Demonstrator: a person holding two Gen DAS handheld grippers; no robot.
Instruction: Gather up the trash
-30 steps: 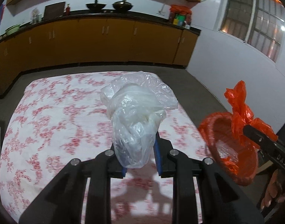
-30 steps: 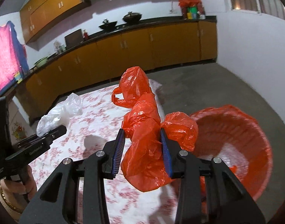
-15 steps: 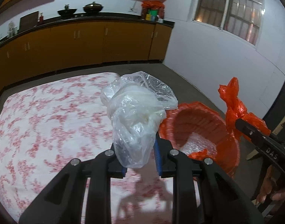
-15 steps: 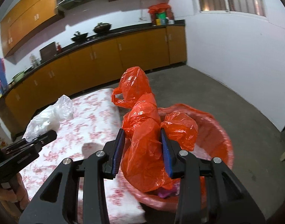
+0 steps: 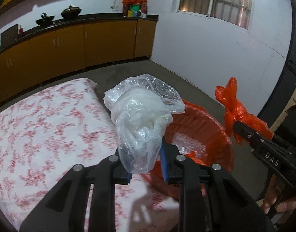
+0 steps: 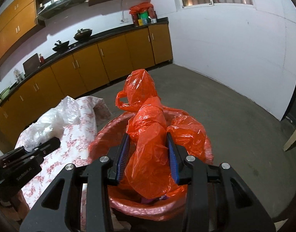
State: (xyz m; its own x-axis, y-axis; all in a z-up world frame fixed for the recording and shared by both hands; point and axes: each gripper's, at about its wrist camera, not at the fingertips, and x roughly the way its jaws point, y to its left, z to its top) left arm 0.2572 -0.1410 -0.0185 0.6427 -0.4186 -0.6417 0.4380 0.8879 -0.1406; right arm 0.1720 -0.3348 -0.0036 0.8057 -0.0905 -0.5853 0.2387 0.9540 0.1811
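Note:
My left gripper (image 5: 146, 166) is shut on a crumpled clear plastic bag (image 5: 142, 119) and holds it above the table's right edge, beside the orange-lined bin (image 5: 215, 135). My right gripper (image 6: 148, 154) is shut on a crumpled orange plastic bag (image 6: 149, 127) and holds it over the same bin (image 6: 101, 137). The orange bag (image 5: 235, 110) and right gripper also show at the right of the left wrist view. The clear bag (image 6: 51, 119) and left gripper show at the left of the right wrist view. Some trash lies inside the bin.
A table with a red-flowered white cloth (image 5: 41, 125) stands left of the bin. Orange kitchen cabinets (image 5: 70, 44) with a dark counter run along the far wall. Grey concrete floor (image 6: 235, 116) lies to the right, bounded by a white wall.
Both grippers have swung right with their bags, from over the table toward the bin. The right gripper's orange bag now hangs over the bin.

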